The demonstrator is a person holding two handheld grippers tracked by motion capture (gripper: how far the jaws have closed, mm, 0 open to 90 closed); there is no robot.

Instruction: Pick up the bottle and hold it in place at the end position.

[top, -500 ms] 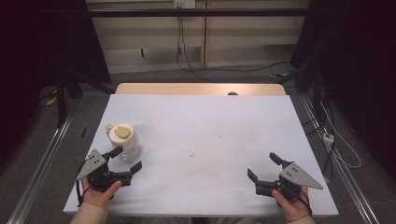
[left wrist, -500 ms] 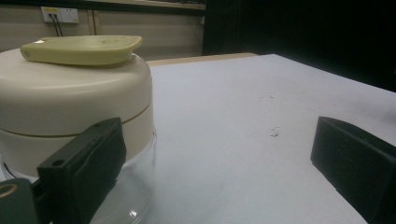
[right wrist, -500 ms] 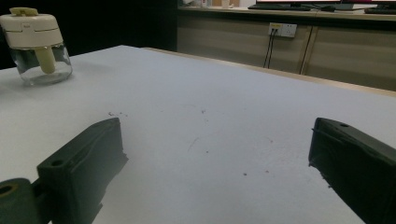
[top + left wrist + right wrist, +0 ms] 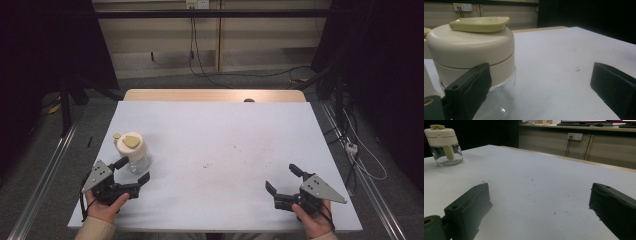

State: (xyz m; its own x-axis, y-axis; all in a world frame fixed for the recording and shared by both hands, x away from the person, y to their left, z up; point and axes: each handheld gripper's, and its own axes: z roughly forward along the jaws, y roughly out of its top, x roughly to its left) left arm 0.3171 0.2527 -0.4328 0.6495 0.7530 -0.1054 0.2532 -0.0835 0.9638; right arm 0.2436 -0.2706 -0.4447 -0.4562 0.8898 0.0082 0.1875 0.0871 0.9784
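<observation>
**Both tools open, jar at lower left of the tabletop**

Seen from the high view: left tool held at lower left of the frame, jaws spread wide, just beside a glass jar with a cream lid. Right tool at lower right, jaws likewise parted and holding nothing, well apart from the jar. Pale tabletop marked with a few faint specks near the centre.

In the left gripper view: jar at the left of the frame, close behind the left jaw, not clamped; flat yellowish tab lying on top of the lid. Touching or just apart, impossible to tell.

In the right gripper view: jar small at upper left. No readable label, brand or writing anywhere on jar or lid. Wall socket at upper right, unmarked.
</observation>
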